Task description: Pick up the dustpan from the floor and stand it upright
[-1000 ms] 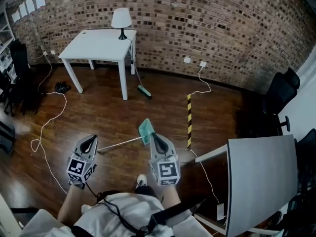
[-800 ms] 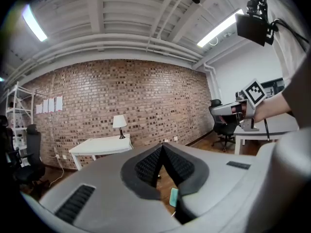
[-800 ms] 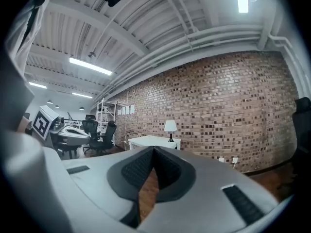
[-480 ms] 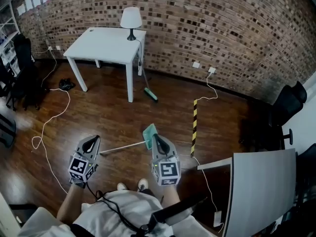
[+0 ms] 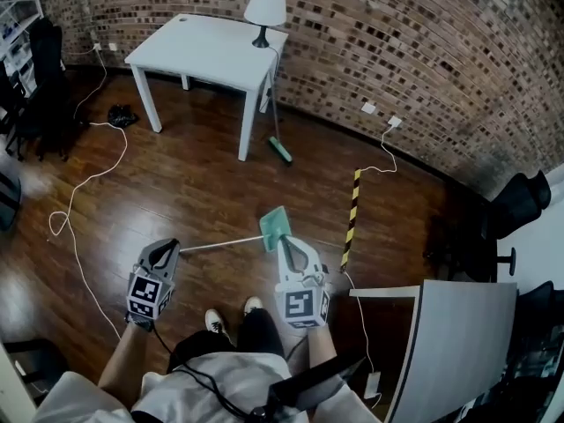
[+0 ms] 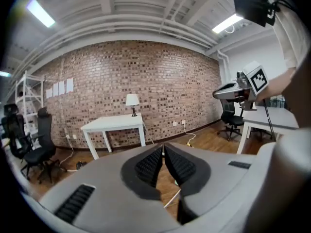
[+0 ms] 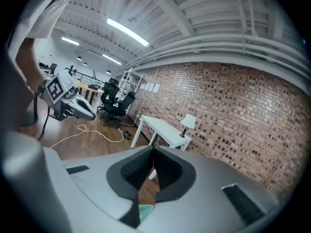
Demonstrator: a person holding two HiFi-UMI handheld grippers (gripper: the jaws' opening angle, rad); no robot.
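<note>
The teal dustpan (image 5: 275,226) lies flat on the wooden floor, its long pale handle (image 5: 220,244) running left. My right gripper (image 5: 287,244) hovers just beside the pan's near edge; a teal corner (image 7: 145,211) shows below its jaws. My left gripper (image 5: 164,253) hangs over the free end of the handle, and a piece of that handle (image 6: 172,198) shows under its jaws. In the gripper views the left gripper (image 6: 163,147) and the right gripper (image 7: 153,150) have their tips together and nothing between them. Both pairs of jaws are just starting to open.
A white table (image 5: 203,47) with a lamp (image 5: 264,7) stands by the brick wall, and a broom (image 5: 280,151) leans on it. A yellow-black strip (image 5: 352,218) and cables (image 5: 79,201) lie on the floor. A grey desk (image 5: 458,342) is at right, and my feet (image 5: 231,315) are below.
I have stepped forward and both grippers have come lower and nearer the dustpan: the left now over the handle's end, the right at the pan. The right gripper has rolled.
</note>
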